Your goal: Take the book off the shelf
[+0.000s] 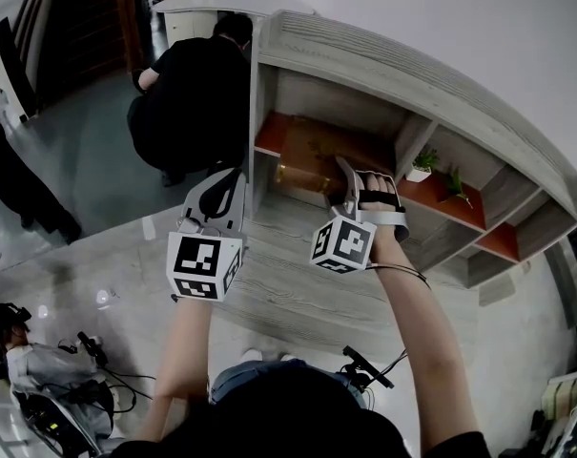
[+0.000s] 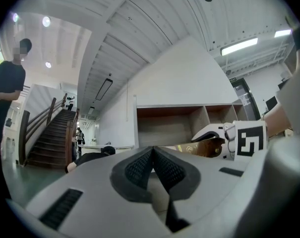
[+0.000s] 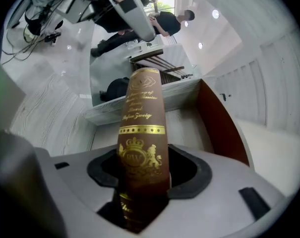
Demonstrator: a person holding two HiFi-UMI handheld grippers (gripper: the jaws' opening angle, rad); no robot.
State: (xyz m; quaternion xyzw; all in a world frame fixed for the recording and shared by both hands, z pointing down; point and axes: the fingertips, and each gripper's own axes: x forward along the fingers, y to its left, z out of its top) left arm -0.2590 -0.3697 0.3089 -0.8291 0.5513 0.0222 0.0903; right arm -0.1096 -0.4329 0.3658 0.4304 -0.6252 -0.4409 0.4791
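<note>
Brown hardback book (image 3: pixel 142 133) with gold lettering and a gold crest on its spine stands clamped in the right tool (image 3: pixel 142 175), whose two dark pads press against its covers on either side. From the head view the right tool (image 1: pixel 357 187) holds the book (image 1: pixel 312 175) tilted at the mouth of the left-hand compartment of a grey wood-grain shelf unit (image 1: pixel 383 65); whether the book touches the orange-red compartment floor (image 1: pixel 269 141) cannot be told. The left tool (image 2: pixel 153 165) is clenched with nothing between its ridged pads, and in the head view it (image 1: pixel 216 194) hovers just left of the right tool, in front of the shelf unit's left end and apart from the book. Further right, in a neighbouring compartment, a small green plant in a white pot (image 1: pixel 422 167) stands upright. Beyond the shelf unit's left side, a person in black clothing (image 1: pixel 193 93) crouches on the grey floor (image 1: pixel 88 151)
</note>
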